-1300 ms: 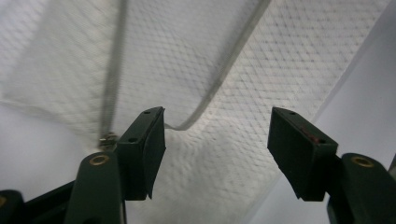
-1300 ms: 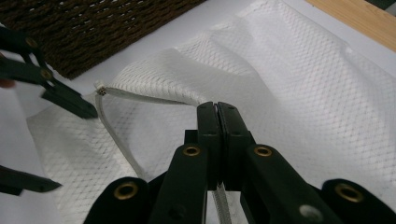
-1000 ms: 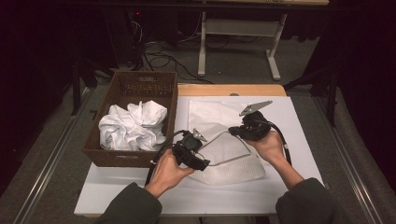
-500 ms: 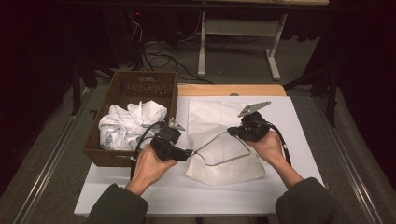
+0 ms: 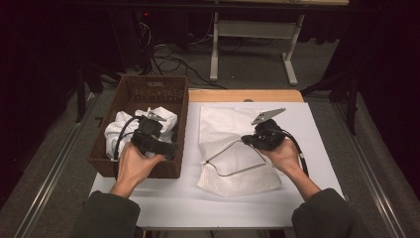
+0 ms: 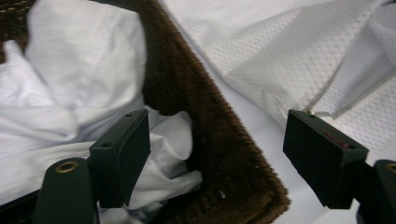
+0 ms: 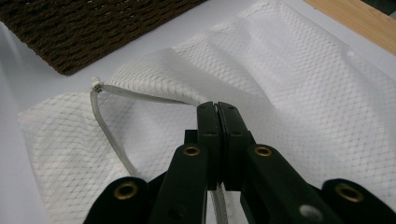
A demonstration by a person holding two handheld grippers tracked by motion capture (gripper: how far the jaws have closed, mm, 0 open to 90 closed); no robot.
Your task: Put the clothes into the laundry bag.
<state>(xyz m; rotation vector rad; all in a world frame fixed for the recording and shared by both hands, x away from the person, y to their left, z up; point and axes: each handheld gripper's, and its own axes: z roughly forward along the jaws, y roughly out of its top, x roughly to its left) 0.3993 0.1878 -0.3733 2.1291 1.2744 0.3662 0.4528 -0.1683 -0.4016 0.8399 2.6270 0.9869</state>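
Observation:
A white mesh laundry bag [image 5: 233,166] lies flat on the white table, its zipper edge [image 7: 108,136] curling open. My right gripper [image 5: 246,140] is shut on the bag's opening edge [image 7: 303,93], jaws pressed together over the mesh [image 7: 217,108]. A brown wicker basket [image 5: 148,85] at the left holds crumpled white clothes [image 5: 118,130]. My left gripper [image 5: 169,148] hovers over the basket's right side. Its jaws have just been opening and stand wide [image 6: 217,140] with nothing gripped; below them lie the basket rim [image 6: 224,158] and the white clothes [image 6: 70,70].
The white tabletop [image 5: 322,129] has bare room right of the bag and along the front. A wooden strip [image 5: 237,95] runs along the table's back edge. Behind it, white desk legs [image 5: 214,44] and cables stand on the grey floor.
My left hand has left the mesh bag and swung left and up over the basket, its jaws spreading wider. The right gripper has kept its hold in place.

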